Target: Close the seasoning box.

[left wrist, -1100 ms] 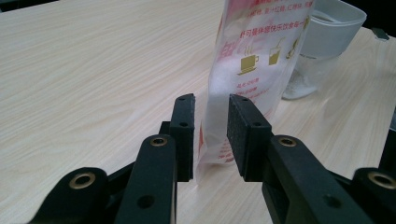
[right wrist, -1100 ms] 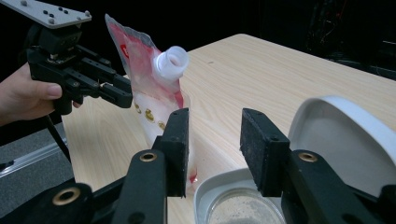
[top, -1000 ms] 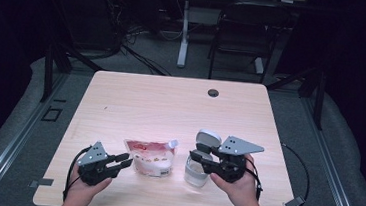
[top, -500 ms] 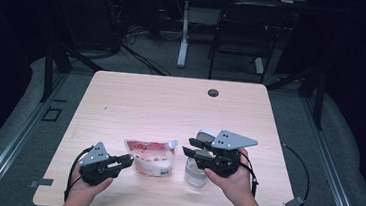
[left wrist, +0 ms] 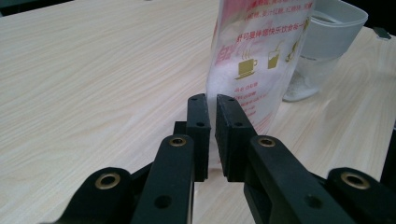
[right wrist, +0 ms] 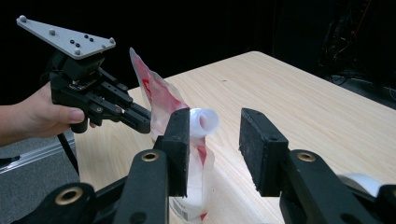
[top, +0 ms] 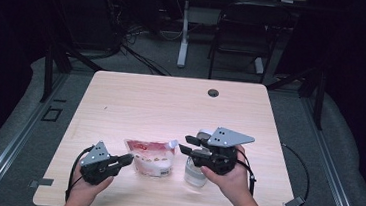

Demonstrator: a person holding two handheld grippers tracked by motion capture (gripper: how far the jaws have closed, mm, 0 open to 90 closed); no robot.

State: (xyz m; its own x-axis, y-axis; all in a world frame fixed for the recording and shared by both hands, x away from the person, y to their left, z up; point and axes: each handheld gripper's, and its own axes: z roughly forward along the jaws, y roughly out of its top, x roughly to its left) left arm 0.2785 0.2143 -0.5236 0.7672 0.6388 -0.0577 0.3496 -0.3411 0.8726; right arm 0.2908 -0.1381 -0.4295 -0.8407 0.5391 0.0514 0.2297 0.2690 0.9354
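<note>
Pouch (top: 152, 158) stands upright near the front edge of the tabletop (top: 171, 102), red-and-white print, white granules settled in the lower part, white spout (right wrist: 204, 122) at its top corner. Just beside it, on the person's right, sits a clear plastic cup (left wrist: 327, 42) with a little white powder at the bottom. Our left hand-held gripper (left wrist: 211, 135) has just been closing; its jaws stand nearly pressed together with the pouch's side seam in the slit between them, looks like a pinch on the film edge, though the thin seam makes contact hard to confirm. Right hand-held gripper (right wrist: 215, 149) is spread, hovering over the cup and aimed at the spout, nothing between its pads (right wrist: 180, 149), not touching the spout yet. We read this as steadying the bag before working the spout. Risks: seam grip is low and narrow, so a push on the spout could fold or tip the pouch over; thin film may slide out of the pads; the right hand-held gripper sits right over the cup, so a low sweep could knock it; once the spout opens, any tilt spills granules on the tabletop.
</note>
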